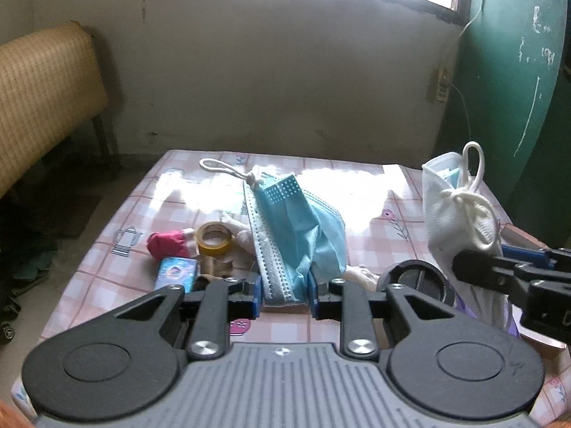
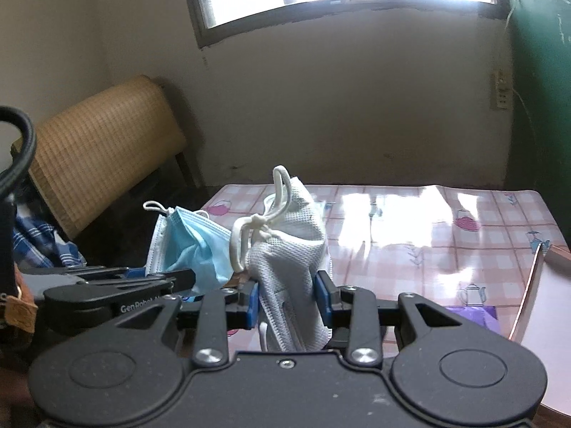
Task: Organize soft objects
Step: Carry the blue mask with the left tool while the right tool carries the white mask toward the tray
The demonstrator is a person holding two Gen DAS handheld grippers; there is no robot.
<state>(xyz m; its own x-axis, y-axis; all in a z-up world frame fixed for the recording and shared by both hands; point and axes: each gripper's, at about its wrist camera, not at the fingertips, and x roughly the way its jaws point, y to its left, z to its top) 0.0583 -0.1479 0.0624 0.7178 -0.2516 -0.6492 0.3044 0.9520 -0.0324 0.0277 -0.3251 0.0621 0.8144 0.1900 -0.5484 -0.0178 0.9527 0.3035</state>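
Above the checked tabletop, the left gripper has its fingers pinching a bundle of blue masks, while the right gripper pinches a white mask bundle. Both bundles are lifted (neither yet put away). A pink cloth, tape roll and small blue packet remain, so sorting seems midway.

"genrobot" on left gripper, rest unreadable.
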